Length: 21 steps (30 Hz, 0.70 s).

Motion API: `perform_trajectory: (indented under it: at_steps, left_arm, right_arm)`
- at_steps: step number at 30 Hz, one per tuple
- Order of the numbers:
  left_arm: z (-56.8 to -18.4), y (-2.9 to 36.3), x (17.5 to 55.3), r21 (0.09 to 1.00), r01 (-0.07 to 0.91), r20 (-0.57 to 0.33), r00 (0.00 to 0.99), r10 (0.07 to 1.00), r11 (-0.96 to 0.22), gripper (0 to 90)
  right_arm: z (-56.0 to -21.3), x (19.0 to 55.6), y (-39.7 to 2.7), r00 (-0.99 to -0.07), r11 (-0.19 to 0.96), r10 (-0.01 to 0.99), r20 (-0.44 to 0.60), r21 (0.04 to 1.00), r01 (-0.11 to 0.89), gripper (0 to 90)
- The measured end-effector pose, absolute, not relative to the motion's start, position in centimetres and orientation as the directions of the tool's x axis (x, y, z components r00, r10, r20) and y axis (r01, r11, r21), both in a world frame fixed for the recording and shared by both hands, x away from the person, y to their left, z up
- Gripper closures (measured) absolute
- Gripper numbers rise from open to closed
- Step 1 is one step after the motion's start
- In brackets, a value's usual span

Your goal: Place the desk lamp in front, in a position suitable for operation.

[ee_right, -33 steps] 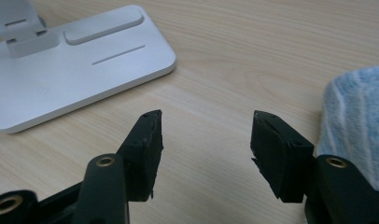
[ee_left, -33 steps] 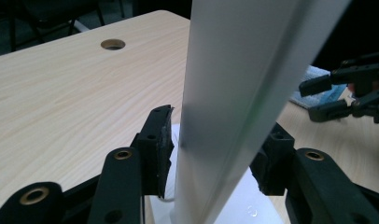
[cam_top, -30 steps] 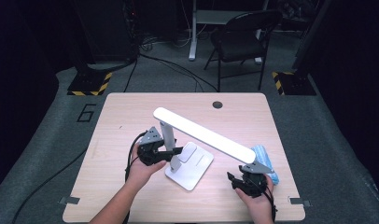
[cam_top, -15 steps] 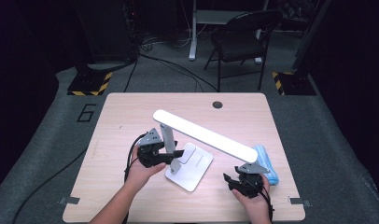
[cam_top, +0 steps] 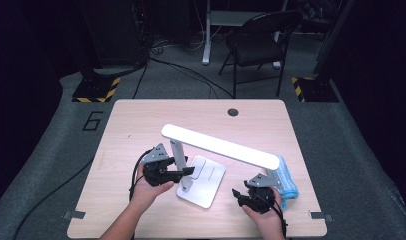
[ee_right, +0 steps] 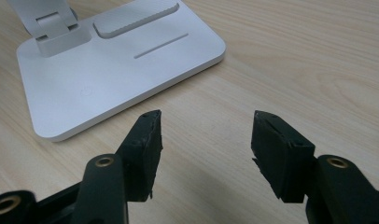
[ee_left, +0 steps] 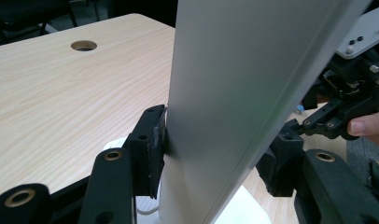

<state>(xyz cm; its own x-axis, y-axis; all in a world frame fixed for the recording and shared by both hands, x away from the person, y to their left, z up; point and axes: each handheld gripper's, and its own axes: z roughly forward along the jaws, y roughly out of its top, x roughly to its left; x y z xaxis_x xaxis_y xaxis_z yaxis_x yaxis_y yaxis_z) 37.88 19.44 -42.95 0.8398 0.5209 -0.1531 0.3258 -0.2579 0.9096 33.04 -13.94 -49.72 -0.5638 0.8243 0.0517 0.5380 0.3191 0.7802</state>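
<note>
Desk lamp (cam_top: 218, 147) upright near middle of surface (cam_top: 141, 125), toward the person's side: flat white base (cam_top: 206, 182) down flat, stem (cam_top: 178, 155) rising from its L end, long head bar (cam_top: 241, 150) reaching out to the R above the surface.

Risks, as judged:
- Top-heavy w/ that long bar; a sideways nudge on the stem could rock the base or swing the bar round into the R hand (cam_top: 263, 220).
- Jaws of L gripper (cam_top: 183, 171) have just been opening w/ stem between them; a push or pull now, w/ slack grip, could let the smooth stem slide thru the pads.
- Bar's far end hangs over blue cloth (cam_top: 286, 182); could drag it if the lamp turns.

Stem vs jaws: straddled by L gripper, low down, just above base. In left gripper view one pad (ee_left: 156, 149) flat against stem (ee_left: 225, 93); other pad half hidden behind it, so can't tell whether really pinching or merely around it.

R gripper (cam_top: 238, 194) apart from lamp, just off the base's near R corner, under the bar, cloth just beside. Jaws spread wide, nothing between but bare wood in right gripper view; base (ee_right: 108, 79) ahead and to the L there, not touched.
</note>
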Motion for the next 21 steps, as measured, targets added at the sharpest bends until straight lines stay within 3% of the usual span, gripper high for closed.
perform_trajectory:
  at_steps: [21]
  left_arm:
    - [-43.0,20.6,35.6,0.905,0.324,-0.177,0.875,0.451,-0.274,45.3]
  right_arm:
    - [-50.2,33.2,-13.6,-0.578,0.322,0.813,0.071,0.772,0.548,42.5]
